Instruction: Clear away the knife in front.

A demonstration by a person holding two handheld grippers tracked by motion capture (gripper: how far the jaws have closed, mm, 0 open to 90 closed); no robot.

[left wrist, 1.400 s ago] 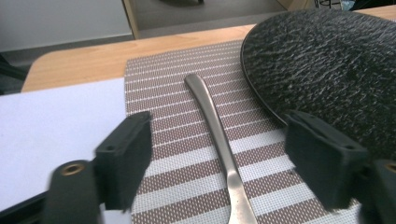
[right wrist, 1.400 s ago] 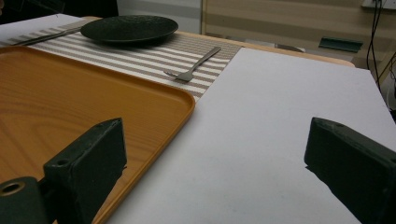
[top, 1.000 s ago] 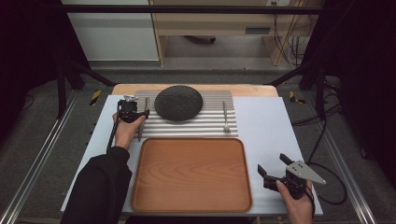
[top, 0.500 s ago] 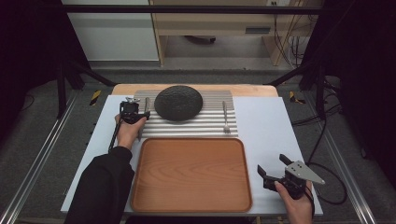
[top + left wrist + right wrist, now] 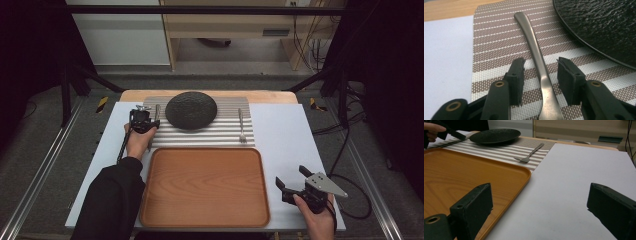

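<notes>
A metal utensil (image 5: pixel 531 37) lies on the striped placemat (image 5: pixel 220 135), just left of the black plate (image 5: pixel 191 110). My left gripper (image 5: pixel 540 68) straddles its handle, one jaw on each side. The jaws have just been closing, and a small gap remains between each pad and the handle, so it is open. From above, the left gripper (image 5: pixel 150 122) sits at the placemat's left edge. My right gripper (image 5: pixel 290 175) rests open at the table's near right corner, with bare white table between its jaws (image 5: pixel 540 202).
A wooden tray (image 5: pixel 205 185) lies in front of the placemat. A fork (image 5: pixel 241 125) lies on the placemat right of the plate. The black plate's rim (image 5: pixel 599 22) is close to my left gripper's right jaw. White table surface (image 5: pixel 574 175) stretches right of the tray.
The left hand has edged slightly to the right, toward the utensil beside the plate. The right hand and its gripper have stayed where they were.
</notes>
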